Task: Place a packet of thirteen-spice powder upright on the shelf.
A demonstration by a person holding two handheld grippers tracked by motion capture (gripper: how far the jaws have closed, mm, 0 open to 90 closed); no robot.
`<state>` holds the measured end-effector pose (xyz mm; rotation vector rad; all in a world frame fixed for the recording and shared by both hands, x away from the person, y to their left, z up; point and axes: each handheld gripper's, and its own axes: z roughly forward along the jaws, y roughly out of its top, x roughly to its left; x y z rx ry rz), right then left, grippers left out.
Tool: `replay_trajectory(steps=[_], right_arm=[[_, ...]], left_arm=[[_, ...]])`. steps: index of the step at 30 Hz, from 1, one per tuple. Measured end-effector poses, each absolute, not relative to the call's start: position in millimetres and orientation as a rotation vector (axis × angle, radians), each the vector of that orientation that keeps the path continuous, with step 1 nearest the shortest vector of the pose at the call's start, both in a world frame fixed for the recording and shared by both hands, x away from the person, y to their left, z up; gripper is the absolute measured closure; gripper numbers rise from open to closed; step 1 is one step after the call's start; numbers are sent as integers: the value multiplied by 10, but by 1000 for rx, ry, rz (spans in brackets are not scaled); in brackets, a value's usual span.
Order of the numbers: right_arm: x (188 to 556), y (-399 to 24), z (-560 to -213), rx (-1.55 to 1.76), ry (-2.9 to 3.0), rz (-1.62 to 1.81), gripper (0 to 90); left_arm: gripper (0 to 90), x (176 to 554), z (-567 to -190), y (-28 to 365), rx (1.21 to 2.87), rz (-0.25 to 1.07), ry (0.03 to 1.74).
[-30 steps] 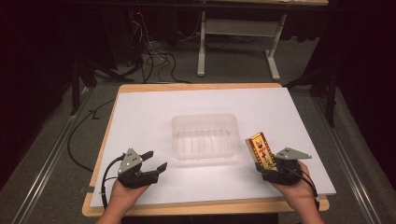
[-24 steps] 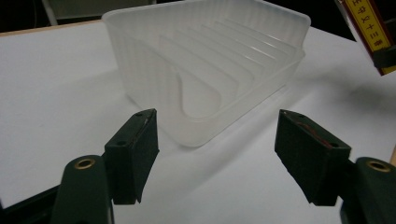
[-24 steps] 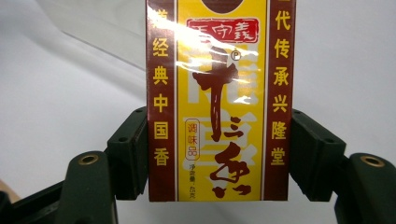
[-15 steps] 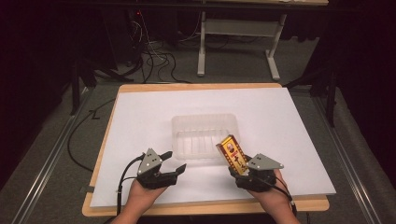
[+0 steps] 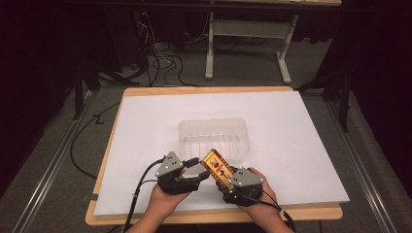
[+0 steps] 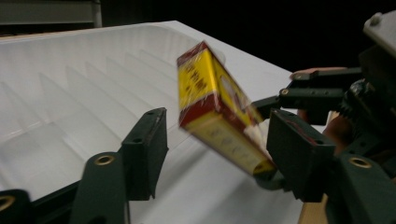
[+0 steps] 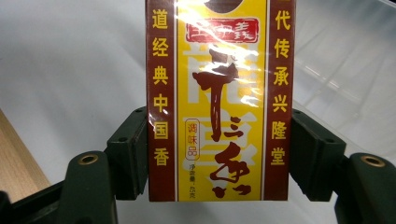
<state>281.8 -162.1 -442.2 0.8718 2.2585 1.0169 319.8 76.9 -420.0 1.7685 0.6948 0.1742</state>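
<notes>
The right gripper (image 5: pixel 227 178) clamps the upright seasoning box (image 5: pixel 217 167), whose top sits between the closing, not-yet-touching left gripper (image 5: pixel 200 171).

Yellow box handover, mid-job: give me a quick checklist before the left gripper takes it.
1. Right gripper clamps the yellow box on both sides: ok.
2. Box end lies between the left gripper fingers: ok.
3. Left fingers pressing on the box: not ok; they have just been closing, with a gap showing on one side.
4. Clear tray free to receive: ok.
5. Box hanging above the white board: ok.
</notes>
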Motion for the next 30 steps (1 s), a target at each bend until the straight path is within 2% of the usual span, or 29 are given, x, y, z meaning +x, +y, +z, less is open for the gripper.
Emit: replay_trajectory(steps=[7, 19, 30], right_arm=[[2798, -1562, -4440, 828, 2245, 1030, 325], [2810, -1533, -4466, 813, 2243, 1033, 324], [2805, -1532, -4498, 801, 2271, 1017, 298]], left_arm=[[459, 3228, -4210, 764, 1754, 138, 723], [597, 3218, -4187, 798, 1727, 115, 706], [650, 3175, -4159, 766, 1733, 98, 647]])
